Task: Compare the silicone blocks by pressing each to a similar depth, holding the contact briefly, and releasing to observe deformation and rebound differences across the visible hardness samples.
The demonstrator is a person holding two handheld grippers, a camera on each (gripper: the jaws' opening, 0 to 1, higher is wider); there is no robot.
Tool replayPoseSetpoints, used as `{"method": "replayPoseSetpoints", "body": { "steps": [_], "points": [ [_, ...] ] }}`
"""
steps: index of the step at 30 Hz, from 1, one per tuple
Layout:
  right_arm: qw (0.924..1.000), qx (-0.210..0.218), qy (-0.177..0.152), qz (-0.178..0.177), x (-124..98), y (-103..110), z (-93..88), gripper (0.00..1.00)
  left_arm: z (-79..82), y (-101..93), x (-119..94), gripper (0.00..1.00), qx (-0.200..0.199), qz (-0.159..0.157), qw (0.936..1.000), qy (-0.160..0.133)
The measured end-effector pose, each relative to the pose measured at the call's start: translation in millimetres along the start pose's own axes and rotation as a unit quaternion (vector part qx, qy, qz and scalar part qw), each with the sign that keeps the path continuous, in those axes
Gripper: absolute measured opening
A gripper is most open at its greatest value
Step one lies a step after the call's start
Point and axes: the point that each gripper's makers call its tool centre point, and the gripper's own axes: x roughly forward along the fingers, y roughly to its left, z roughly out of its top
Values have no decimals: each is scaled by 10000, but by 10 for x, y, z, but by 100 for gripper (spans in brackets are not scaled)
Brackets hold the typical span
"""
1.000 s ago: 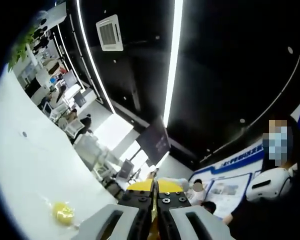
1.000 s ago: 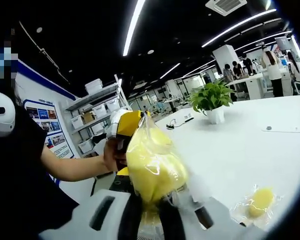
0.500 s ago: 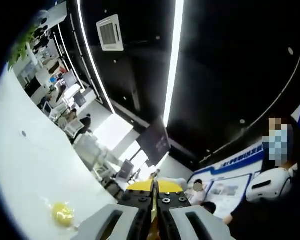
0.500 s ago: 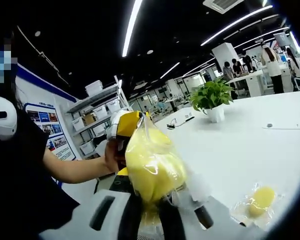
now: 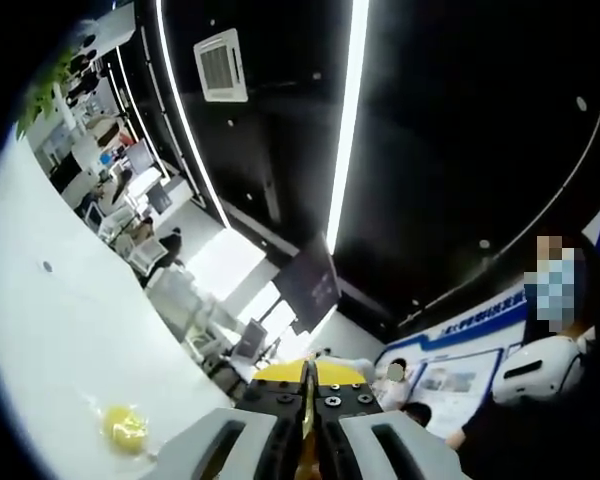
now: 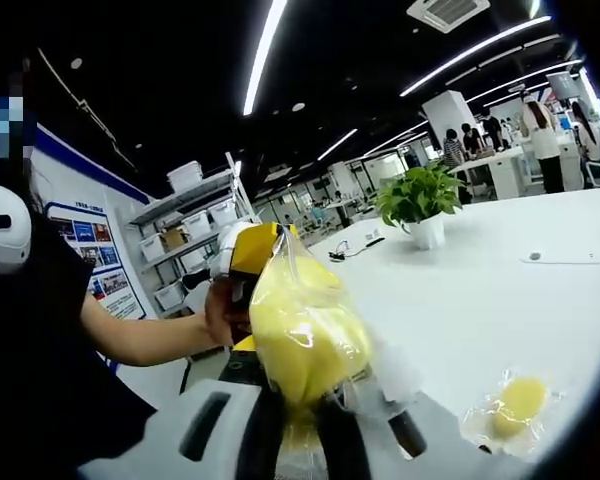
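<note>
In the right gripper view the right gripper [image 6: 302, 425] has its jaws drawn close together, pinching the lower end of a clear bag [image 6: 302, 330] that holds a yellow block. The bag stands up from the jaws and bulges above them. Just behind it, the left gripper [image 6: 248, 262], yellow and white, is held in a person's hand [image 6: 220, 310], touching or nearly touching the bag's far side. To the right of the jaws and apart from them, a second bagged block [image 6: 508, 408] lies on the white bench [image 6: 500, 290]. Farther out on the bench stands a potted plant [image 6: 418, 200].

In the left gripper view the left gripper's [image 5: 307, 440] jaws stand nearly together, with a thin sliver of yellow between them; whether they grip it I cannot tell. To the left of these jaws, the second block lies on the bench. The view tilts up toward a dark ceiling with light strips [image 5: 345, 120].
</note>
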Motion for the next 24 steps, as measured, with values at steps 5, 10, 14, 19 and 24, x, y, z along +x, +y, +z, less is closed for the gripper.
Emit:
{"method": "replayPoseSetpoints", "body": {
  "steps": [5,10,14,19,24],
  "points": [
    [10000,-23,-49,-28,-33,20,11,6,-5,-14,44,0,294,175,9994,67],
    [9997,-196,-159,-49,-61,23,58,7,13,-53,78,0,386,174,9991,53],
    [9996,-161,-222,-15,-69,49,90,9,34,-69,92,0,354,122,9993,4],
    [9991,-307,-274,-30,-59,35,95,11,47,-73,95,0,352,114,9993,-27],
    [9978,-444,-446,-196,-79,-17,121,19,73,-81,85,0,353,111,9993,-75]
  ]
}}
